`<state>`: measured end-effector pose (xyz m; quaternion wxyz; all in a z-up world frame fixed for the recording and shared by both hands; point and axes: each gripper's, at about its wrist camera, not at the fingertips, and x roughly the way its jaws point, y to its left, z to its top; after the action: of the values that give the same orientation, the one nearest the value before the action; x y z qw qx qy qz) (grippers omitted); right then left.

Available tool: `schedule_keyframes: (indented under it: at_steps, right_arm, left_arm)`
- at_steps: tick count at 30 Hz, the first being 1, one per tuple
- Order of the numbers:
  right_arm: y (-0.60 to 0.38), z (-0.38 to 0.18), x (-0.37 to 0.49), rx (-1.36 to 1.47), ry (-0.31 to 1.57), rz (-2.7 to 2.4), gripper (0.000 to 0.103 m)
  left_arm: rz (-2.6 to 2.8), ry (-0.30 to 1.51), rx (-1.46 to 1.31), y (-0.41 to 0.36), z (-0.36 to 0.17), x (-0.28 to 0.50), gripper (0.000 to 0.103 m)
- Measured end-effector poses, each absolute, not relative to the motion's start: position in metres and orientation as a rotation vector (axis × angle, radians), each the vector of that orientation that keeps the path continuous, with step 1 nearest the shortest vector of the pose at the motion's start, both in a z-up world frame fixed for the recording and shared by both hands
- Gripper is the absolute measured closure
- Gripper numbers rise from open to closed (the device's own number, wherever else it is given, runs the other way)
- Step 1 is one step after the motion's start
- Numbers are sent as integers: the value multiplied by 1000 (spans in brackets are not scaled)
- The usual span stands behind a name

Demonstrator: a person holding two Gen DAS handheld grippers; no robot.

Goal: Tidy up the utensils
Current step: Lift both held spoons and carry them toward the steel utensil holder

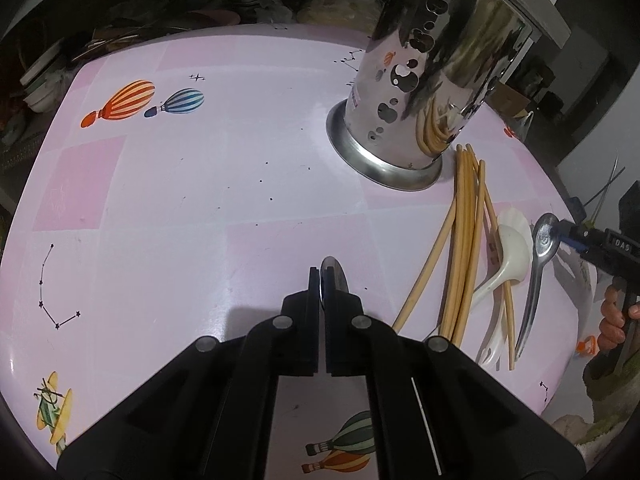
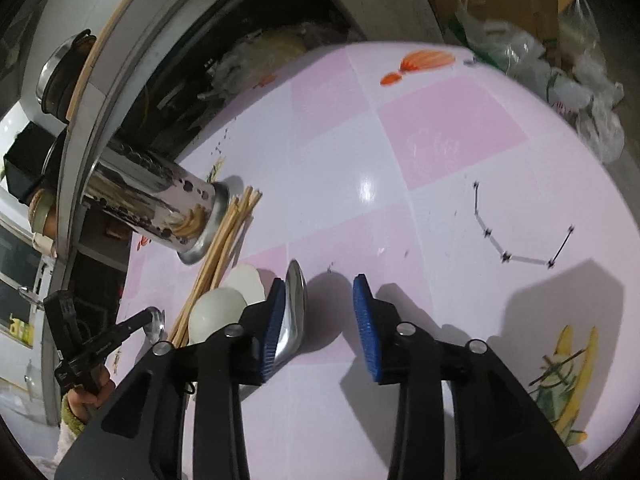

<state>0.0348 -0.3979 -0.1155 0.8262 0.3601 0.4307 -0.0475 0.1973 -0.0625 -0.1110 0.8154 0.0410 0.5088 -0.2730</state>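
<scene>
Only the left wrist view shows the handle of the second steel spoon point(image 1: 532, 300), running back toward the tabletop's point(image 1: 240, 200) near right edge. Only the right wrist view shows the gap between the right gripper's point(image 2: 320, 280) blue pads point(image 2: 366, 312).

There is one perforated steel utensil holder point(image 1: 404, 92), standing near the tabletop's far right edge. There are two steel spoons and two white ceramic soup spoons point(image 2: 218, 314). A bundle of wooden chopsticks point(image 1: 464, 248) lies flat just beside the holder's base. They overlap too much to count.

The left gripper point(image 1: 326, 270) is pressed together on the pinched steel spoon point(image 1: 338, 276), held over the middle of the tabletop. The right gripper's jaws stand spread. The second steel spoon lies on the tabletop by the right edge, its bowl between the jaws and against one pad, clear of the other. The white spoons and chopsticks lie just beyond that pad.
</scene>
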Motion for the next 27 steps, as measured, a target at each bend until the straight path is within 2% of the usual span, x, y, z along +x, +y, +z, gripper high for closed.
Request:
schedule_keyframes:
  at_steps: [6, 8, 10, 16, 27]
  right_arm:
    - [-385, -125, 51, 744, 938, -73, 67]
    - [-382, -126, 56, 721, 937, -79, 75]
    - [-380, -127, 59, 709, 944, -80, 97]
    - [-377, -100, 52, 627, 877, -103, 98]
    - [-360, -41, 40, 391, 773, -166, 98]
  left_arm:
    - [-581, 1081, 86, -62, -111, 197, 102]
    - [-580, 1077, 84, -62, -111, 198, 102]
    - [-580, 1074, 77, -61, -111, 198, 102]
    - [-571, 1056, 47, -53, -104, 197, 102]
    - [-561, 903, 38, -36, -53, 169, 102]
